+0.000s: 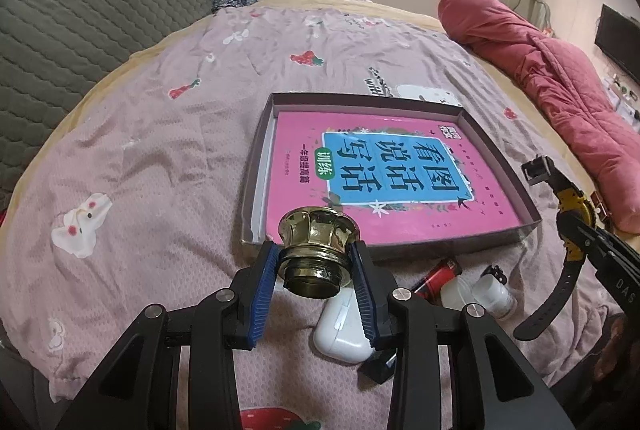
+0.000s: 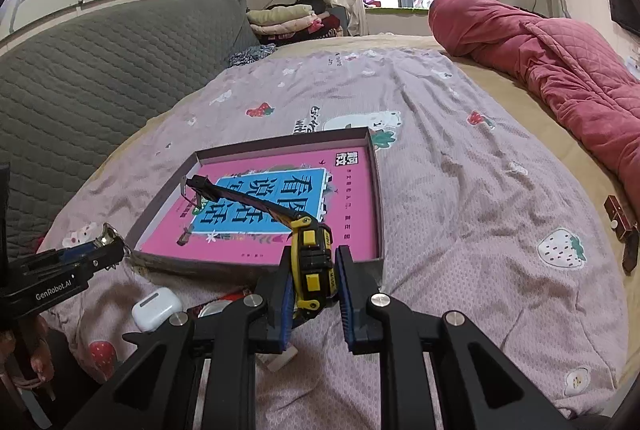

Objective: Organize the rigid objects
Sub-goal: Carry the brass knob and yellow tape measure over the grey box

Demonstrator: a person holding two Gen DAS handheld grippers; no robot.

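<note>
My left gripper (image 1: pixel 316 262) is shut on a gold metal knob (image 1: pixel 318 244) and holds it above the bed, just before the near edge of a shallow cardboard box (image 1: pixel 256 165). A pink book (image 1: pixel 384 173) lies in the box. My right gripper (image 2: pixel 314 270) is shut on a yellow-and-black wristwatch (image 2: pixel 310 250), whose strap reaches out over the box (image 2: pixel 378 189) and the pink book (image 2: pixel 352 213). The watch also shows in the left wrist view (image 1: pixel 572 226). The left gripper and knob show at the left of the right wrist view (image 2: pixel 106 236).
A white earbud case (image 1: pixel 340 330), a red lighter (image 1: pixel 438 276) and a small white bottle (image 1: pixel 492 296) lie on the pink strawberry bedsheet by the box's near edge. A red quilt (image 2: pixel 540 49) lies along the right. A grey headboard (image 2: pixel 100 69) is at the left.
</note>
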